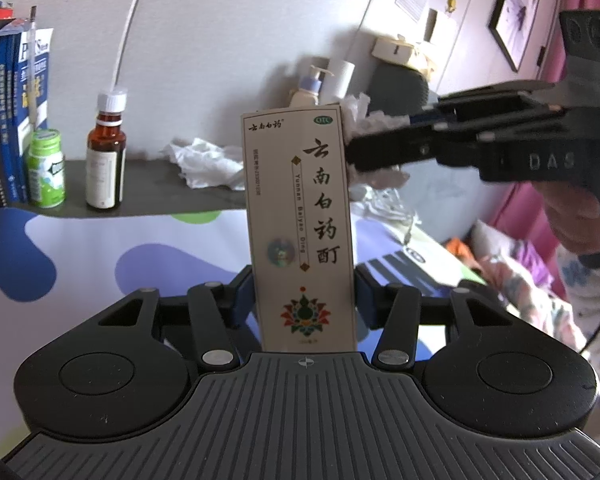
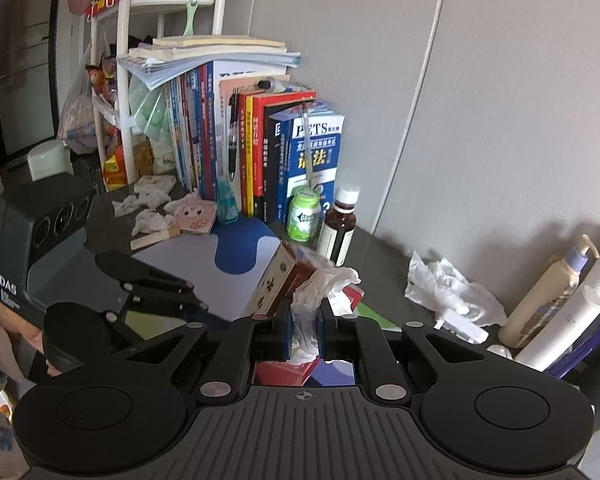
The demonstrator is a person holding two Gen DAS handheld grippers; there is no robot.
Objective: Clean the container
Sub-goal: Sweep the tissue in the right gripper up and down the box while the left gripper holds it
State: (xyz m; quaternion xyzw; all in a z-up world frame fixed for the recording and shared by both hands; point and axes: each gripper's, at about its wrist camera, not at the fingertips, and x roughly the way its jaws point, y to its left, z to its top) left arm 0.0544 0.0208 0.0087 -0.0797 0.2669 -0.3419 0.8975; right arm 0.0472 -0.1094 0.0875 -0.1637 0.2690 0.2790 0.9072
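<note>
Right now I am pinching the cream medicine box (image 1: 302, 224) low down between the blue pads of my left gripper (image 1: 304, 292), holding it upright with its printed face toward that camera, while my right gripper (image 2: 306, 330) is closed on a wad of white tissue (image 2: 320, 292) and pressing it against the box's upper right edge. In the left wrist view the right gripper (image 1: 384, 152) is coming in from the side with tissue bulging behind its fingers; in the right wrist view the box (image 2: 278, 280) is showing a cream face and a reddish side just ahead of the wad. To wipe well, I judge I should be keeping the left grip firm but not crushing the card, drawing the tissue along each face in long strokes, and turning the box so every side is getting its pass. Reading outward: the box is saying "Yunnan Baiyao Ding" beside large Chinese characters, with a green "OTC" oval at its top corner. Beyond it on the dark desk (image 1: 160, 196) are standing a brown glass bottle (image 1: 105, 152) with a white cap and a green tub (image 1: 46, 168), its label too blurred to read; a book (image 2: 314, 160) behind them is reading "PETS". Each gripper body is carrying "DAS".
</note>
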